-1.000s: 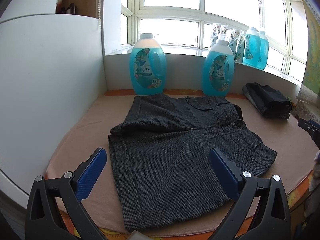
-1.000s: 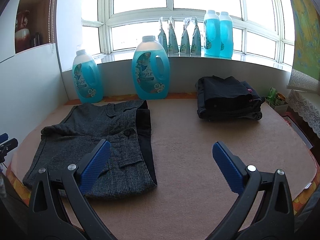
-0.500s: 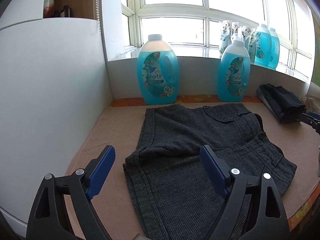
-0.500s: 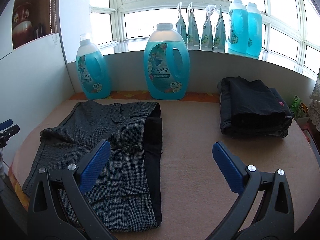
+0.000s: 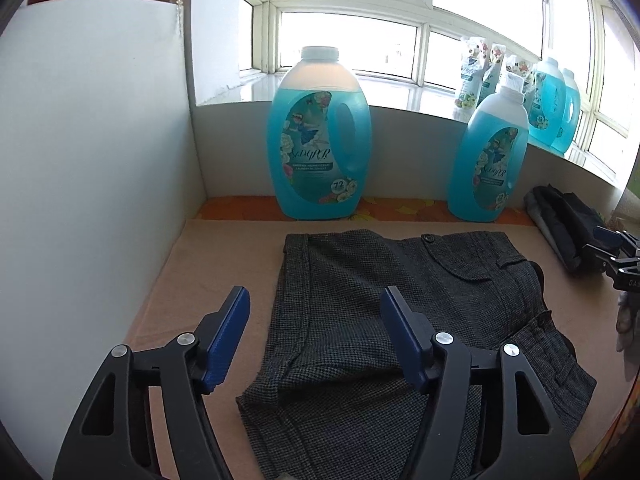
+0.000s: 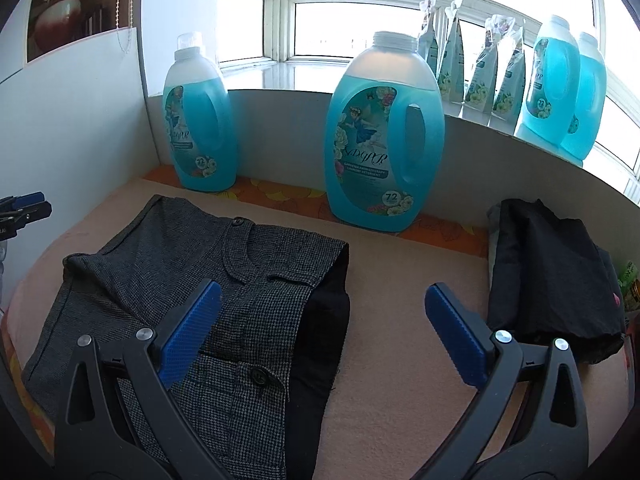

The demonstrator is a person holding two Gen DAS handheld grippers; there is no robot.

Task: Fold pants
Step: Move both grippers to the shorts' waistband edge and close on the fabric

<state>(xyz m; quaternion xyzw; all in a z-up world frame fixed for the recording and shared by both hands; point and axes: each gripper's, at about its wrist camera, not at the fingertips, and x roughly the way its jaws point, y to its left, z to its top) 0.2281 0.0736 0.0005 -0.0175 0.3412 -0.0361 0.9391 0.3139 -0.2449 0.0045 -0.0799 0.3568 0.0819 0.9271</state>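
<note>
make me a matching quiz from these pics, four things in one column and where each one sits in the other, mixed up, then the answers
Things:
1. grey shorts
2. black folded pile
3. refill pouches
4. big detergent jug

Places:
A. up on the windowsill, beside two blue bottles
B. spread on the mat, under both grippers
C. standing on the table against the back wall, behind the mat
D. at the right end of the mat, apart from the shorts

Pairs: 1-B, 2-D, 3-A, 4-C
</note>
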